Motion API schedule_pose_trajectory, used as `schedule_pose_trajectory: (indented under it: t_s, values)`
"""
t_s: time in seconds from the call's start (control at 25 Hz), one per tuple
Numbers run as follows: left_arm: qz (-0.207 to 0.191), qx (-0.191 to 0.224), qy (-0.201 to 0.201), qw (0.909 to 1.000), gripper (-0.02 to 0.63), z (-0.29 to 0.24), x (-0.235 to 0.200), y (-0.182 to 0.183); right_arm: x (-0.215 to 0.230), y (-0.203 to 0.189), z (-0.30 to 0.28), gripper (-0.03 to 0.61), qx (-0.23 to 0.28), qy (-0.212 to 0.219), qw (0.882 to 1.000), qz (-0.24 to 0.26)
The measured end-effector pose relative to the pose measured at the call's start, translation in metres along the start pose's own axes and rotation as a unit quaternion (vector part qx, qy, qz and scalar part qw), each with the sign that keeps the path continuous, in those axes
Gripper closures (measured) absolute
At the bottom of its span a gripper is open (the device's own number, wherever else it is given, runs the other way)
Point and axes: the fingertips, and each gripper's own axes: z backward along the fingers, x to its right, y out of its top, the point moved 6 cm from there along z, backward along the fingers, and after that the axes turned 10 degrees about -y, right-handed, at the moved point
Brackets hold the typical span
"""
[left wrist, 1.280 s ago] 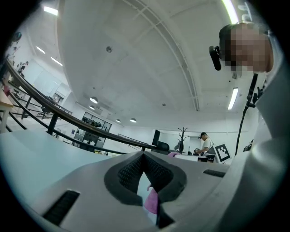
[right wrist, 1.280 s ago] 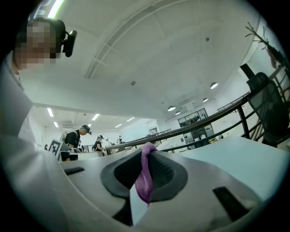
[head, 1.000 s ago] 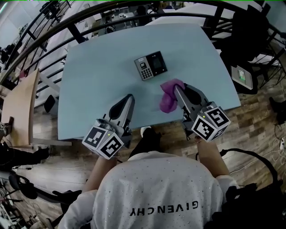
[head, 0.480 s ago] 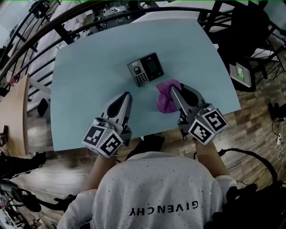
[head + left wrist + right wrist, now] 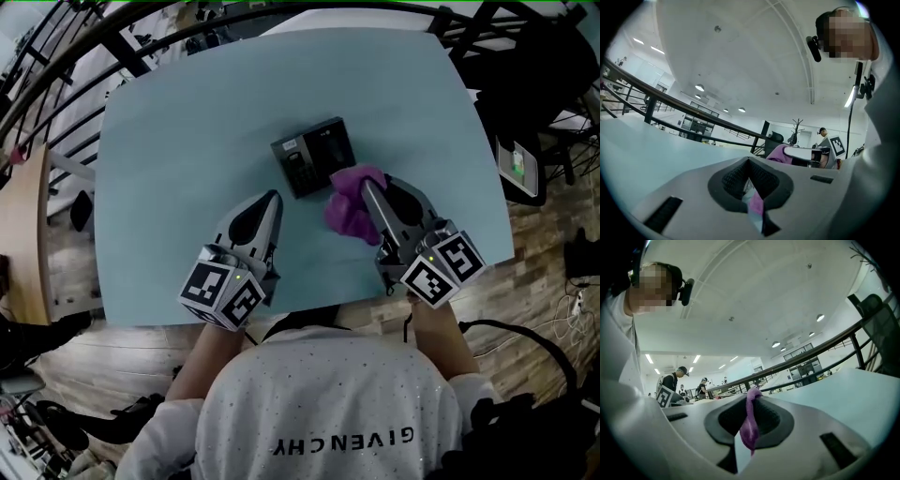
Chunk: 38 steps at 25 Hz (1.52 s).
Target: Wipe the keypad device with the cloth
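Pale surface (image 5: 169, 150) | right gripper (image 5: 368, 187) jaws clamp purple cloth (image 5: 345, 211) just beside keypad device (image 5: 313, 156) | left gripper (image 5: 273, 198) jaws together, empty

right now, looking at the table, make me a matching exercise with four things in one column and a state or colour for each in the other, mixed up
Things
1. keypad device
2. cloth
3. left gripper
4. table

States or colours
A. purple, pinched in the jaws of the right gripper
B. light blue
C. jaws together, nothing held
D. dark, lying flat on the table

Pairs: 1-D, 2-A, 3-C, 4-B
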Motion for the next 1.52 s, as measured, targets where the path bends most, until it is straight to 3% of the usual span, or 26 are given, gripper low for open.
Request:
schedule_pose_trajectory:
  t_s: [0.16, 0.36, 0.6, 0.92, 1.32, 1.52]
  values:
    - [0.018, -0.022, 0.017, 0.9995, 0.614, -0.013, -0.025, -0.016, 0.011, -0.005, -0.025, 0.546, -0.01, 0.003, 1.0, 0.026]
    - [0.053, -0.042, 0.003, 0.9977, 0.614, -0.036, -0.049, -0.041, 0.019, -0.011, -0.06, 0.545, -0.025, 0.038, 0.997, 0.064]
    - [0.077, -0.065, 0.017, 0.9947, 0.614, -0.059, -0.066, -0.058, 0.034, -0.032, -0.094, 0.543, -0.072, 0.044, 0.993, 0.086]
    - [0.121, -0.07, 0.047, 0.9891, 0.614, -0.061, -0.096, -0.072, 0.009, -0.051, -0.124, 0.543, -0.11, 0.066, 0.988, 0.09]
    - [0.128, -0.052, 0.089, 0.9864, 0.614, -0.062, -0.112, -0.061, -0.006, -0.081, -0.145, 0.542, -0.18, 0.063, 0.972, 0.135]
    - [0.128, -0.041, 0.092, 0.9866, 0.614, -0.055, -0.112, -0.058, -0.011, -0.093, -0.153, 0.541, -0.205, 0.064, 0.969, 0.126]
